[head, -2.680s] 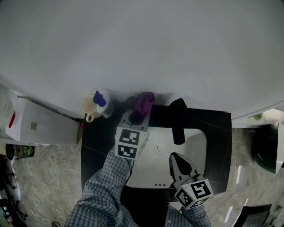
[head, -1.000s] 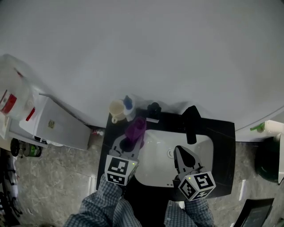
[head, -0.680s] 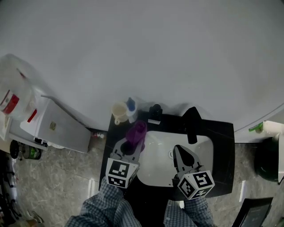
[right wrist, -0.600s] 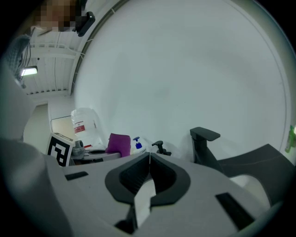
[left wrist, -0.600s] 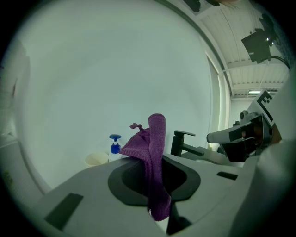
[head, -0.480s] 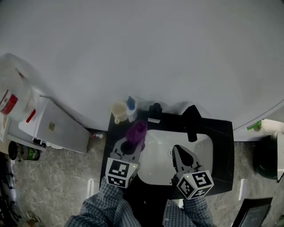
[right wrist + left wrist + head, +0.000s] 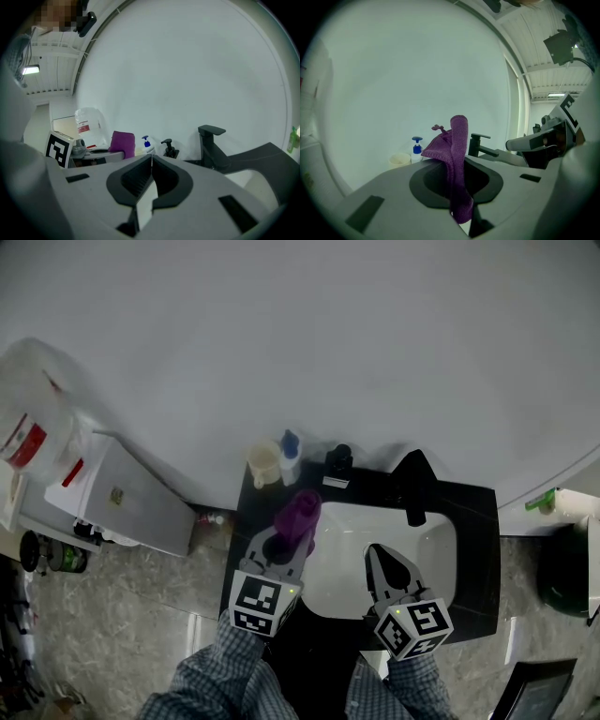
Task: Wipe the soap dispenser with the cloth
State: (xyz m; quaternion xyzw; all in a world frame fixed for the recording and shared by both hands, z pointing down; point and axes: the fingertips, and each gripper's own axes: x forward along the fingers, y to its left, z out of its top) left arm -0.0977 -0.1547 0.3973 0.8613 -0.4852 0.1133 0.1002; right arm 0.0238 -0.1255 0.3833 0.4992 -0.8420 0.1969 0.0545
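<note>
The jaws of our left gripper (image 7: pixel 287 542) are clamping the cloth (image 7: pixel 299 512); our right gripper (image 7: pixel 377 559) is pressing shut, empty. The upright soap dispenser (image 7: pixel 339 463) is standing ahead-right of the cloth, behind the sink (image 7: pixel 433 542), nearer our left gripper.

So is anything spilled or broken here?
No, nothing looks spilled or broken. The soap dispenser, bottle and cup stand upright by the sink, and the purple cloth sits pinched in the left gripper.

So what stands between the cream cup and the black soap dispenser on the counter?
A white bottle with a blue pump top, close beside the cup, with a gap to the dispenser. The head view shows it.
</note>
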